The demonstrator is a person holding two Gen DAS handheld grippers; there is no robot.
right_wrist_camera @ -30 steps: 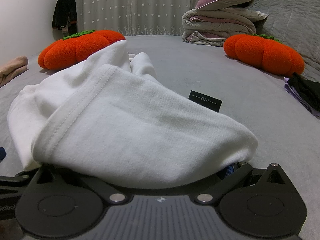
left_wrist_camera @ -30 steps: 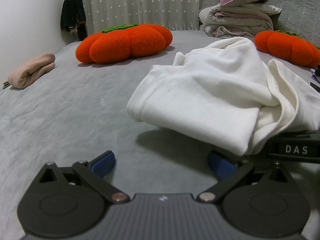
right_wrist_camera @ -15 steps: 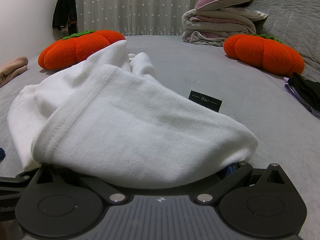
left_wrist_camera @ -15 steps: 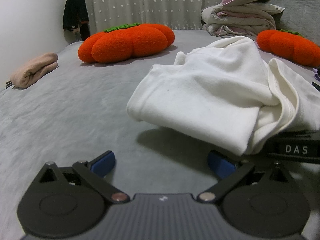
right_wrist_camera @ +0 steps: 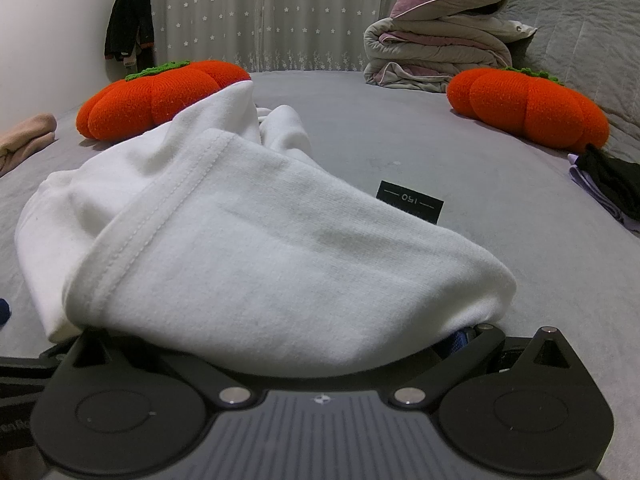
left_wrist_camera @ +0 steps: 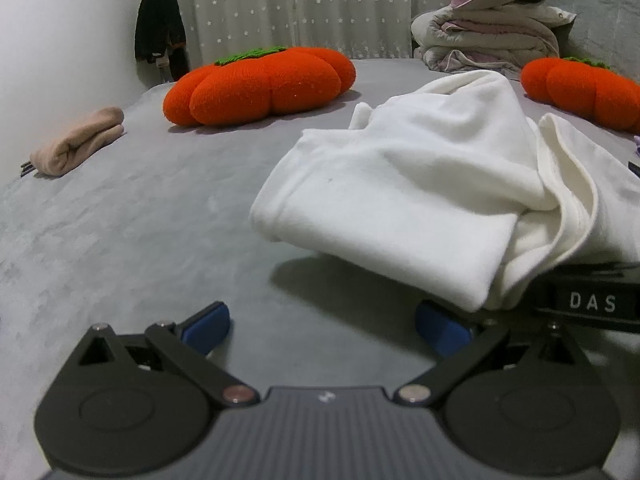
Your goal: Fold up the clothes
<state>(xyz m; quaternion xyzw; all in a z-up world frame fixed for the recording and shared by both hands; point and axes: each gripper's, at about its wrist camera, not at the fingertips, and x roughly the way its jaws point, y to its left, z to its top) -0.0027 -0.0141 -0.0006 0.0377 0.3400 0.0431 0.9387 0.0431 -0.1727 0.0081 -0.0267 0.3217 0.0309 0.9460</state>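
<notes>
On the grey bed [left_wrist_camera: 120,216], the white garment [left_wrist_camera: 400,200] drapes over the right gripper [right_wrist_camera: 280,344], hiding its fingers' state, while the left gripper [left_wrist_camera: 322,322] hovers beside it, fingers apart.

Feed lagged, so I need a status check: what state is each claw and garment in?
Left claw: open, empty.
Right claw: buried under cloth, cannot tell.
White garment: bunched, partly folded.
Beige garment: rolled up.
Dark clothes: loose pile.
Quilts: folded, stacked.
</notes>
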